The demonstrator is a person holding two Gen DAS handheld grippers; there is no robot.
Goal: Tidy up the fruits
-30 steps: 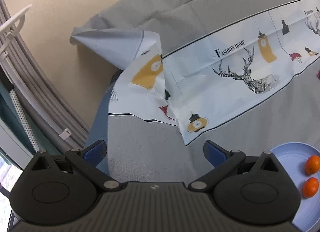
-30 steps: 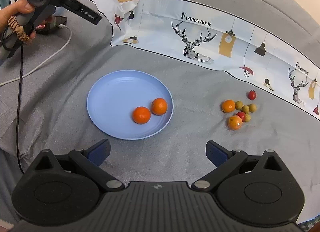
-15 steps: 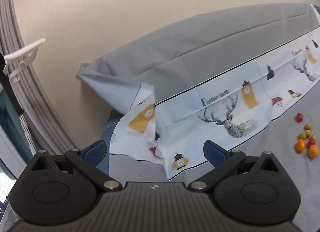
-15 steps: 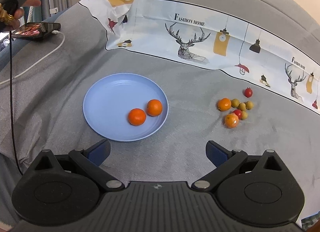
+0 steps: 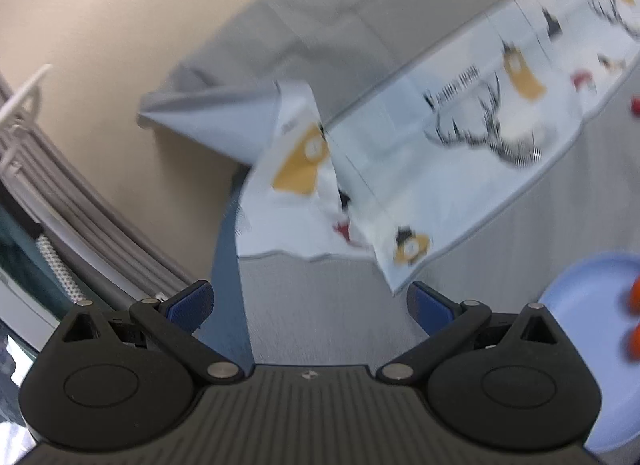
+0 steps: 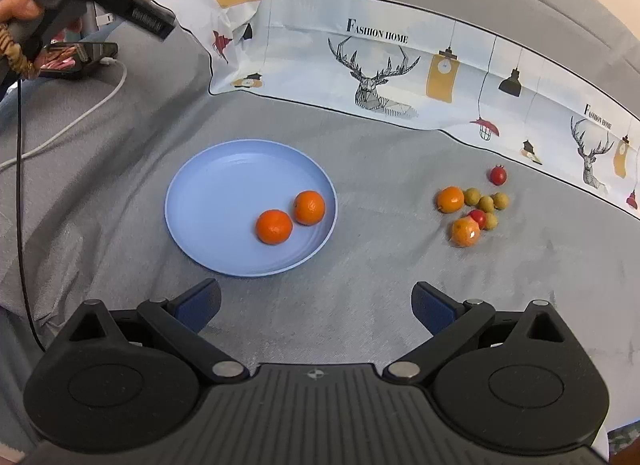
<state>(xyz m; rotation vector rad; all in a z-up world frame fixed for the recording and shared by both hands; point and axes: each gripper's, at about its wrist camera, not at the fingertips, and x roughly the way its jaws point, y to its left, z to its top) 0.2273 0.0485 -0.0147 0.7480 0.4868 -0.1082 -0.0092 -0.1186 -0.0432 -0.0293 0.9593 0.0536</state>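
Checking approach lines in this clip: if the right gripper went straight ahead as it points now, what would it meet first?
Probably the near rim of the blue plate, or grey cloth just before it; depth is unclear. The right gripper is open.

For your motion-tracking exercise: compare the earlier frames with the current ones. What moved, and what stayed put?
The left gripper swung back down toward the blue plate, which re-enters its blurred view. Nothing was grasped or released; both grippers stay open and empty. The two oranges on the plate and the loose fruit cluster have not moved.
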